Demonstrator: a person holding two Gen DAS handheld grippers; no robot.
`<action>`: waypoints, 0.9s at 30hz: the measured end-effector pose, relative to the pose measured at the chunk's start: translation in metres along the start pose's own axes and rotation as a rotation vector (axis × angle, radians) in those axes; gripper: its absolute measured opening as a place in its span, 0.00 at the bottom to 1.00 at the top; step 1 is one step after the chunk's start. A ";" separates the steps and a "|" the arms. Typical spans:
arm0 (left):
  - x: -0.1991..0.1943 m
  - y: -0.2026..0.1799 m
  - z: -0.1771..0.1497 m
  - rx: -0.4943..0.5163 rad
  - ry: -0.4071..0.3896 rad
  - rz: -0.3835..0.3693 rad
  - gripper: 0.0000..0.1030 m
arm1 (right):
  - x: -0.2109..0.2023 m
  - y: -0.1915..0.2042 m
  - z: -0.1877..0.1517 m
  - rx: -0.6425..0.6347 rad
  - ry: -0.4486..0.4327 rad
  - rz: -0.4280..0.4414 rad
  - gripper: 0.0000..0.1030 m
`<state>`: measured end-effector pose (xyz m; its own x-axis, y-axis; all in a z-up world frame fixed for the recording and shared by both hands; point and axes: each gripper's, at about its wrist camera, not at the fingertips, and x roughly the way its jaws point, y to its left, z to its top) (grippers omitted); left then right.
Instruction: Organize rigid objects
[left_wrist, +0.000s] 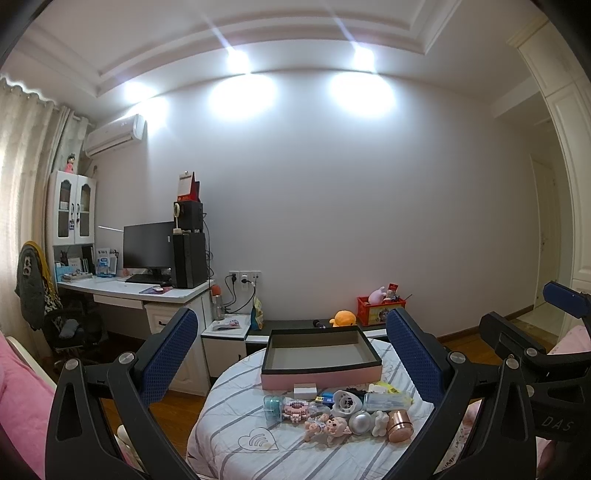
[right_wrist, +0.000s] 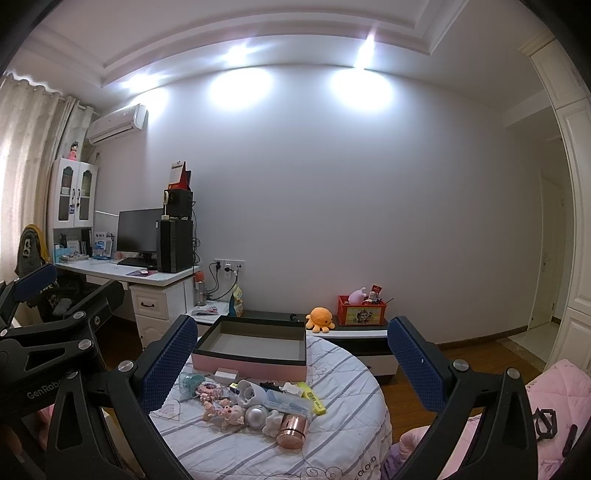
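Both grippers (left_wrist: 291, 354) (right_wrist: 291, 358) spread (holding nothing).

Open box, crowded front edge

The pink box (left_wrist: 320, 363) stands empty with its top open and air clear above it. Just before its near wall a tight heap of small objects (left_wrist: 338, 410) blocks a low approach, pieces touching one another. Bare striped cloth (right_wrist: 236, 448) lies nearer, free on both sides of the heap.
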<state>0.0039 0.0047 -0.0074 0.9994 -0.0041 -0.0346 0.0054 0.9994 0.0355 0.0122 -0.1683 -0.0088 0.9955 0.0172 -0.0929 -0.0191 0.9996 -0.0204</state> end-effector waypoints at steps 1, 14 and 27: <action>0.000 0.000 0.000 -0.001 0.000 -0.001 1.00 | 0.000 -0.001 0.000 0.000 0.001 0.000 1.00; 0.000 0.000 -0.001 -0.001 -0.001 0.002 1.00 | -0.002 -0.002 0.002 0.002 0.003 -0.001 1.00; -0.002 0.001 -0.001 0.003 -0.002 0.008 1.00 | -0.001 -0.002 0.002 0.000 0.005 -0.002 1.00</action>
<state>0.0017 0.0060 -0.0082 0.9995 0.0034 -0.0318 -0.0021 0.9993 0.0385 0.0111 -0.1699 -0.0063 0.9951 0.0146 -0.0982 -0.0167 0.9997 -0.0203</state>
